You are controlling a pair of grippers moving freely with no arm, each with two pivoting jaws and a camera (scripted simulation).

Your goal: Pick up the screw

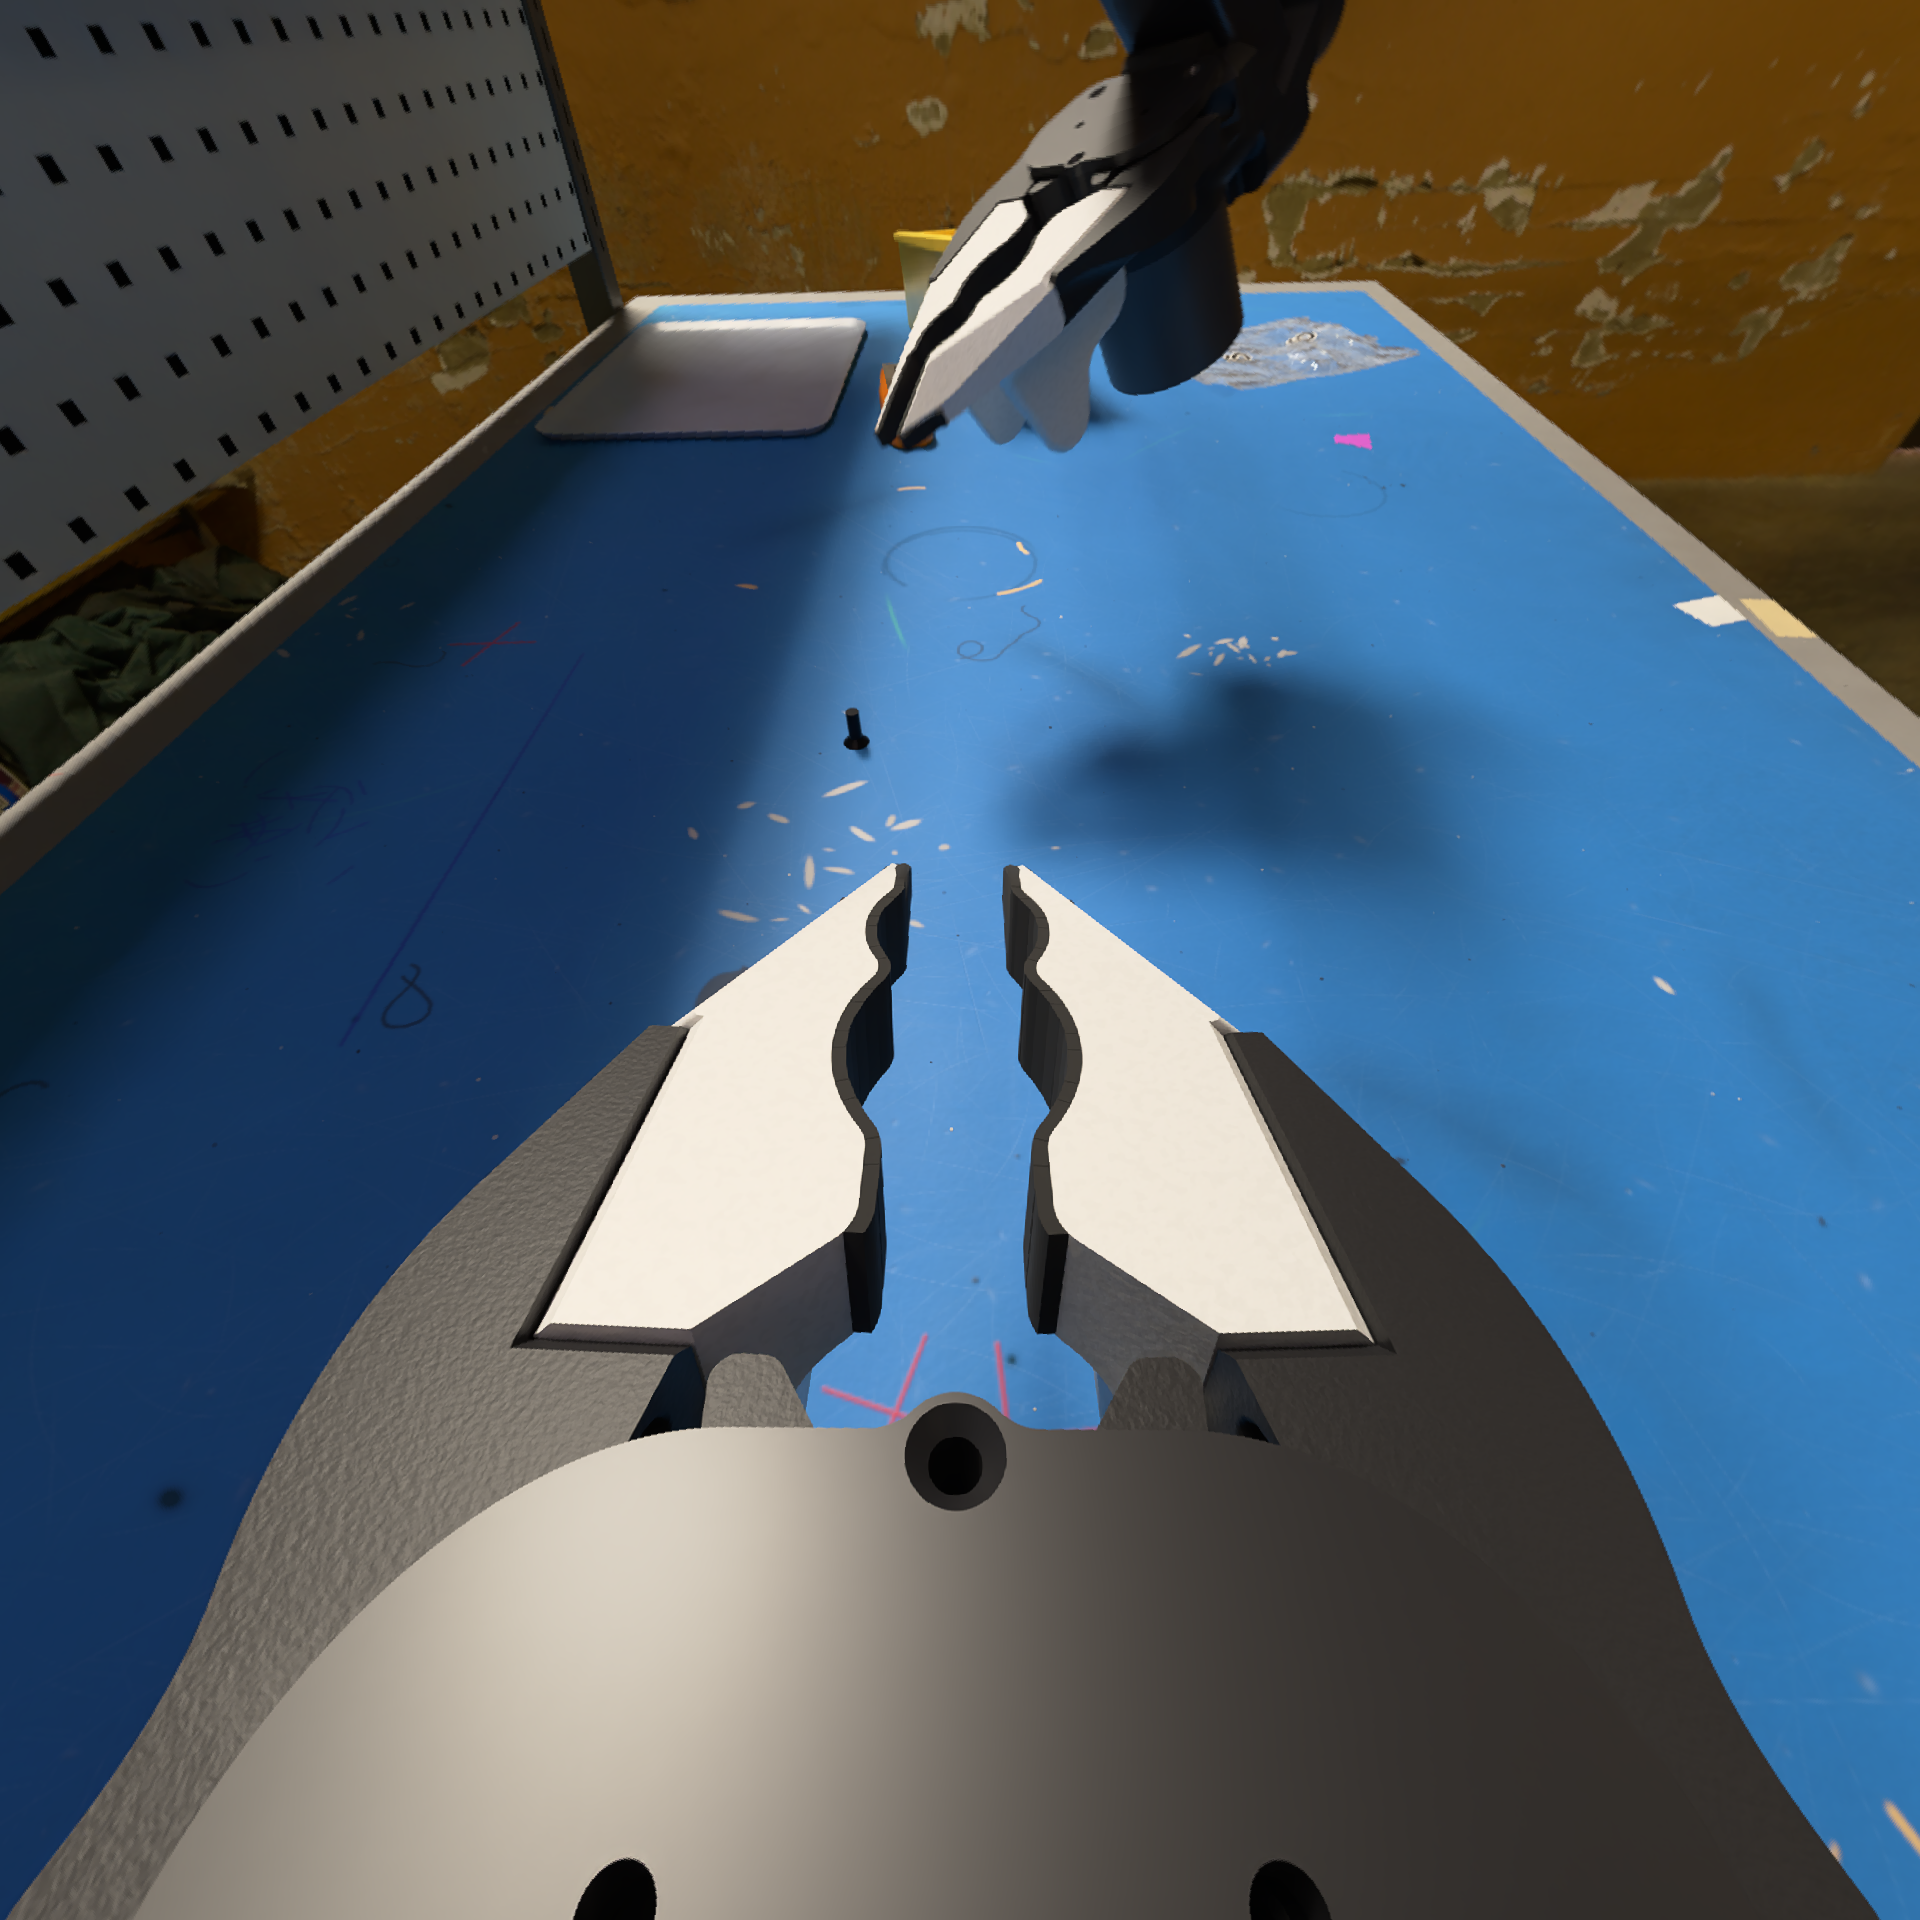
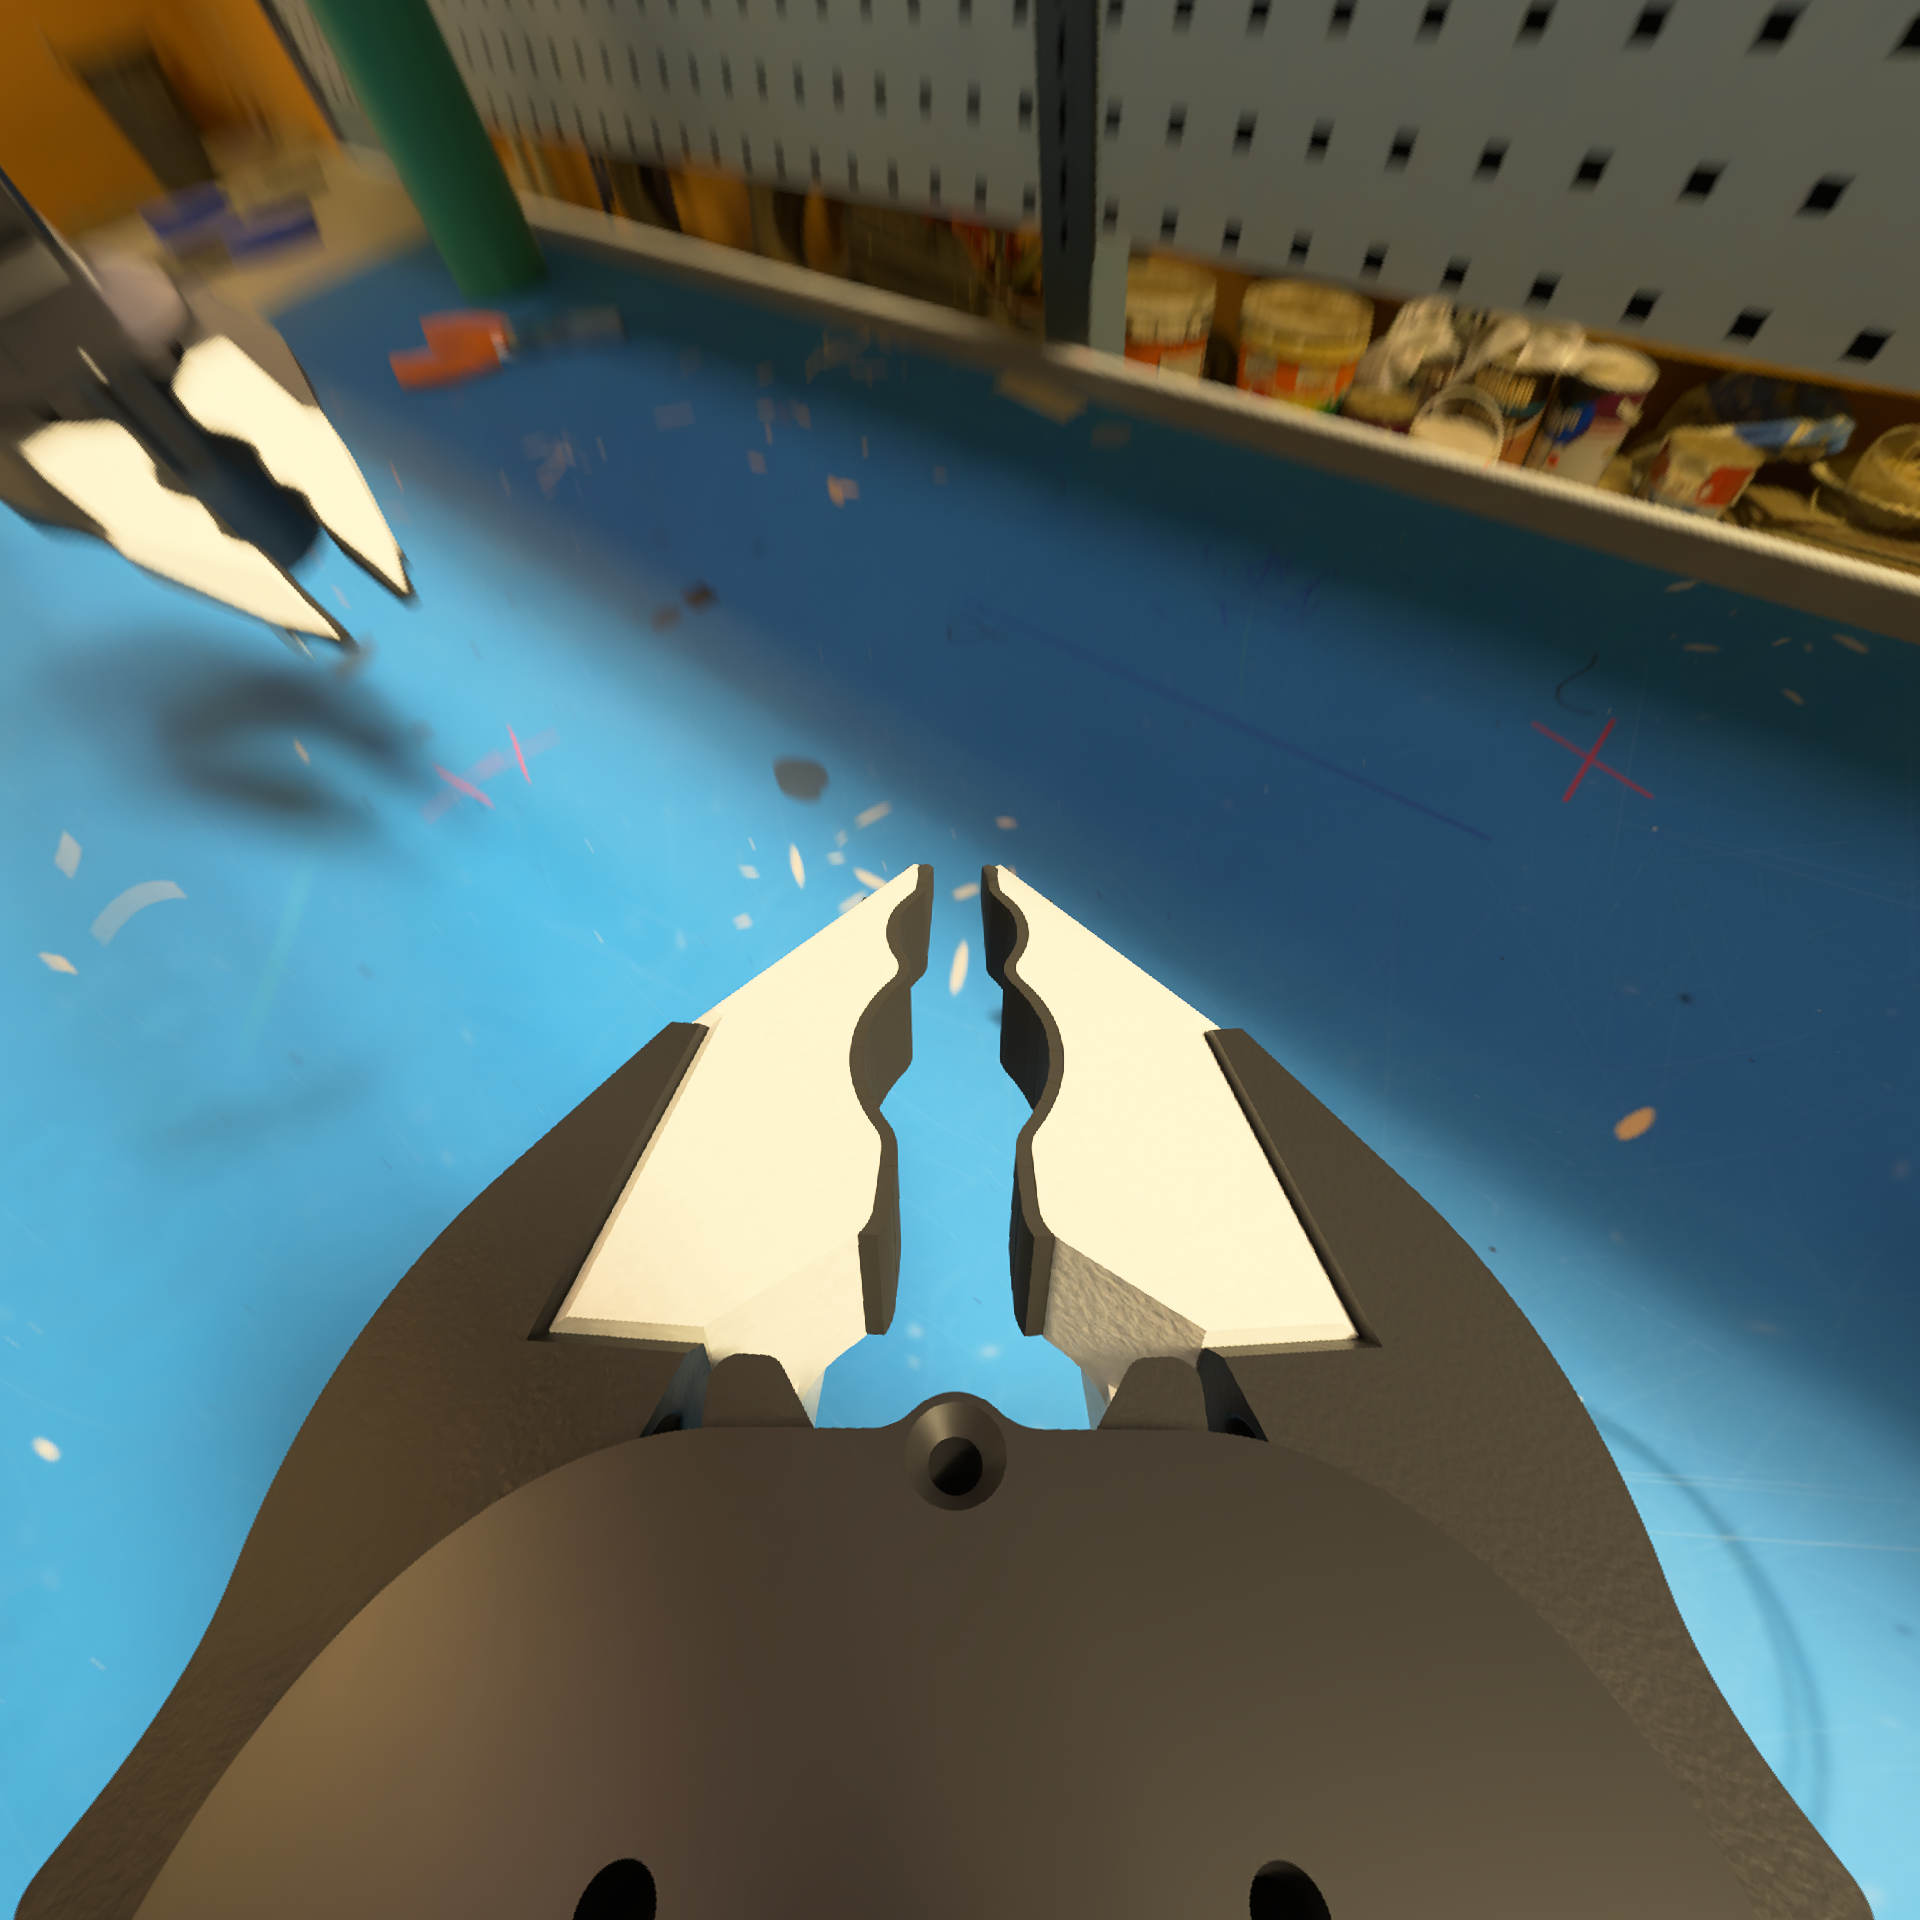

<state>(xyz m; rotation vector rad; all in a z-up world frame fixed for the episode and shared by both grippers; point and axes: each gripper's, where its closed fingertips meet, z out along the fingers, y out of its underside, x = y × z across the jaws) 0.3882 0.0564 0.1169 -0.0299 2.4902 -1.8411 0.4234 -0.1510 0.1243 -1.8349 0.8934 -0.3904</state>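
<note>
While the left tool (image 1: 956,883) hangs released and empty above the blue surface (image 1: 1351,1039), the small black screw (image 1: 854,729) stands on its head just ahead, slightly left of its tips. The right tool (image 2: 957,881), narrowly parted and empty, hovers farther off near a white pad (image 1: 707,376). A pegboard (image 1: 260,239) stands at the left.

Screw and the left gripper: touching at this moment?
Apart. The left wrist view shows the screw standing on the blue table ahead of the left gripper, with bare tabletop between them and nothing between the open fingers.
</note>
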